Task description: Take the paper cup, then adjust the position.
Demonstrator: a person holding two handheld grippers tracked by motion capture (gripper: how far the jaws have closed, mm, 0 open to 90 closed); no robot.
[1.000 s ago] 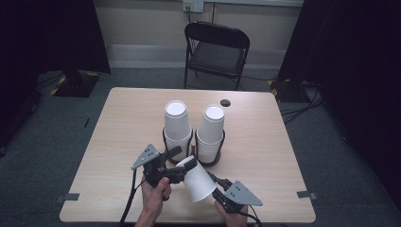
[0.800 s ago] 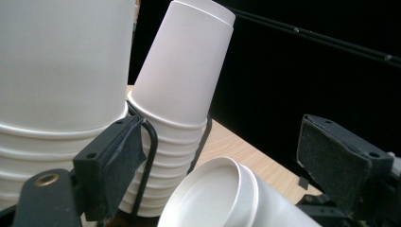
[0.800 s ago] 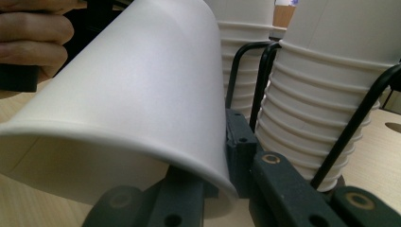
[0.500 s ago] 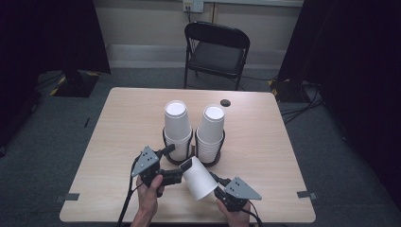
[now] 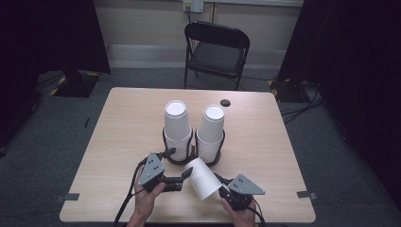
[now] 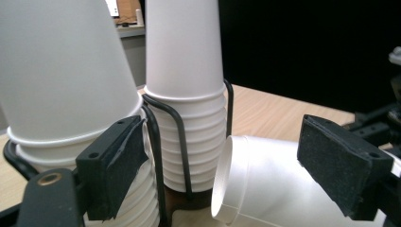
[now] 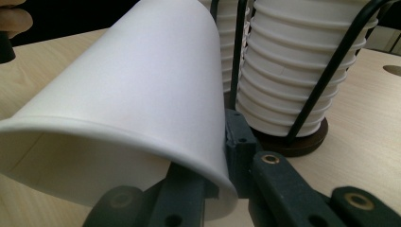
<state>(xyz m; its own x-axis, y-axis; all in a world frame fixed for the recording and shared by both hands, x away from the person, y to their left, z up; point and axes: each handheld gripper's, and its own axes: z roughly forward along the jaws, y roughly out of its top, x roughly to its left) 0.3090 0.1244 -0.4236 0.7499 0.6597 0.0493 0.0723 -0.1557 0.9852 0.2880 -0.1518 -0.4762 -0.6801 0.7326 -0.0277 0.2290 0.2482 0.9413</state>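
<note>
A: State the jaw condition of the left gripper (image 6: 236, 175).

B: The two black jaws stand apart. The left pad (image 6: 124, 161) sits against the ribbed rims of the near cup stack (image 6: 61, 80). The right pad (image 6: 343, 163) lies at the wall of a loose white cup (image 6: 274, 184); contact cannot be confirmed.

A: Orientation of the loose white cup?

B: Tipped on its side, base end toward the stacks, between the jaws.

A: Surroundings?

B: A second cup stack (image 6: 187, 85) stands upright behind, inverted, retained by a black wire holder (image 6: 177, 137) on a dark base. All rest on a light wooden table (image 6: 274, 109). Background beyond is dark.
</note>
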